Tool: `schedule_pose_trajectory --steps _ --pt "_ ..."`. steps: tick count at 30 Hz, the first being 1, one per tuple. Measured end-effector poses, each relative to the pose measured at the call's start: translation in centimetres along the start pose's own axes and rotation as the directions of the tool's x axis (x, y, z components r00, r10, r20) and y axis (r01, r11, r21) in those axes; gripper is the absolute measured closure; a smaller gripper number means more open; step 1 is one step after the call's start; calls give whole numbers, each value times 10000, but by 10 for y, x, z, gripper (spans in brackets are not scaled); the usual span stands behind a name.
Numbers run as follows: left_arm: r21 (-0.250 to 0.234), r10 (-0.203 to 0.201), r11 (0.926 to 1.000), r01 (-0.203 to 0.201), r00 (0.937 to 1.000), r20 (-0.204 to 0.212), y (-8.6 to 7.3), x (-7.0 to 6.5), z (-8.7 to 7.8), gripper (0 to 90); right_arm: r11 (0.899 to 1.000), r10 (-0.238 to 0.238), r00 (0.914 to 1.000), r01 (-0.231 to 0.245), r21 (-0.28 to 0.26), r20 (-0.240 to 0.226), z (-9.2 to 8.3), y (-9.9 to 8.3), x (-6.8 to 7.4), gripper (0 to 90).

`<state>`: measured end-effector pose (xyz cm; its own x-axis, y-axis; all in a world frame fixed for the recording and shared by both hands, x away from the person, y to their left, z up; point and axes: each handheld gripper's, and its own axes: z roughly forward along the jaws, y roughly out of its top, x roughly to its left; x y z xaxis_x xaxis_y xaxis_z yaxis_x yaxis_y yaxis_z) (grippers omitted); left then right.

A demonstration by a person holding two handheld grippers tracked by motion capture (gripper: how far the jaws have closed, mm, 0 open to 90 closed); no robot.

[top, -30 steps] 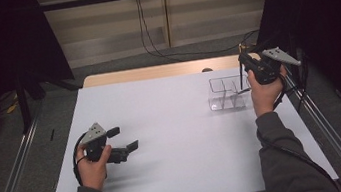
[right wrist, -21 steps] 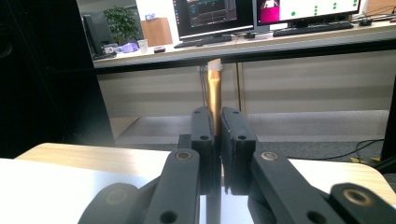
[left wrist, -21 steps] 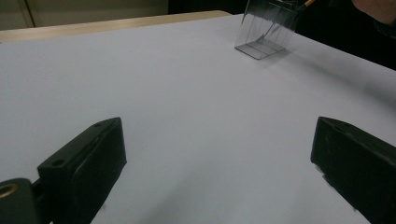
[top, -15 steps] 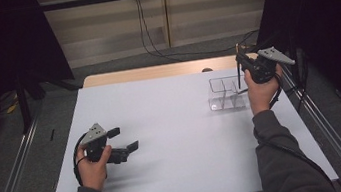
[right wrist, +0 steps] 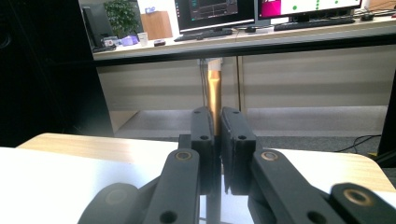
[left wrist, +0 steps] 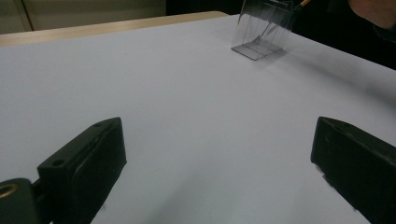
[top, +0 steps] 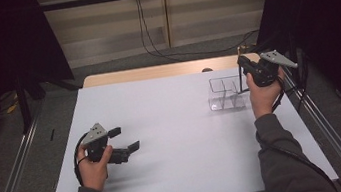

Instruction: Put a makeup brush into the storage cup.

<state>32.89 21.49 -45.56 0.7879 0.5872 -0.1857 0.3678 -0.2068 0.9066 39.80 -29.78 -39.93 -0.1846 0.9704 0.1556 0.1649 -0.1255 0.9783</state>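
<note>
A clear plastic box [top: 226, 93] with compartments stands on the white table [top: 172, 126] at the far right; it also shows in the left gripper view [left wrist: 261, 30]. My right gripper [top: 242, 64] hovers above the box's right end, shut on a thin stick [top: 241, 78] held upright. The stick's dark lower part reaches down into the box. Its tan top [right wrist: 214, 93] rises between the closed jaws of the right gripper [right wrist: 217, 116]. My left gripper [top: 125, 138] rests low at the front left, open with nothing between its fingers, and points across the table toward the box [left wrist: 219, 140].
A wooden strip [top: 155, 72] runs along the table's far edge, with a small dark object [top: 206, 69] on it. Metal rails [top: 13, 173] flank the table on both sides. Cables [top: 162, 51] lie on the floor beyond. A desk with monitors [right wrist: 261, 11] stands farther off.
</note>
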Motion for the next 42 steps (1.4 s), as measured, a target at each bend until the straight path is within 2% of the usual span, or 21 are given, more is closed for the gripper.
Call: schedule_pose_trajectory --steps 2,4,6,8,12,18,21,23,36,38,42 --pt "10 18 10000 -18 10000 21 0 0 0 30 9999 87 9999 -87 73 -82 -1 -1 0 855" --pt "117 69 9999 -67 9999 -152 1 -1 0 30 10000 11 10000 -11 87 -11 -2 -2 0 855" --pt "48 46 10000 -46 10000 10 1 0 1 30 9999 7 10000 -8 113 5 -4 -2 1 855" --pt "96 54 9999 -53 9999 -125 1 -1 0 30 9999 5 10000 -5 100 12 -5 -3 2 855" --pt "51 16 10000 -16 9999 -136 1 0 0 30 9999 -54 10000 55 125 -65 -8 -3 2 855" --pt "-66 55 10000 -55 10000 64 2 -1 -1 30 9998 -34 10000 36 209 -93 -11 -3 4 855" --pt "-10 81 10000 -81 9998 -164 3 -2 -1 30 9998 -16 9999 19 220 -146 -12 -3 6 855" --pt "-30 84 10000 -84 10000 45 3 -2 0 30 9997 -69 9999 72 251 -118 -13 -3 7 855" --pt "-90 123 9999 -122 9999 101 4 -3 0 30 9995 -67 10000 69 303 -64 -20 -9 8 854" --pt "-21 106 9999 -107 9999 -123 4 -5 0 30 9995 -103 9999 103 313 -21 -21 -9 8 854" --pt "-44 136 9999 -136 9999 61 4 -4 1 31 9996 -152 9999 153 256 -17 -23 -10 9 854"
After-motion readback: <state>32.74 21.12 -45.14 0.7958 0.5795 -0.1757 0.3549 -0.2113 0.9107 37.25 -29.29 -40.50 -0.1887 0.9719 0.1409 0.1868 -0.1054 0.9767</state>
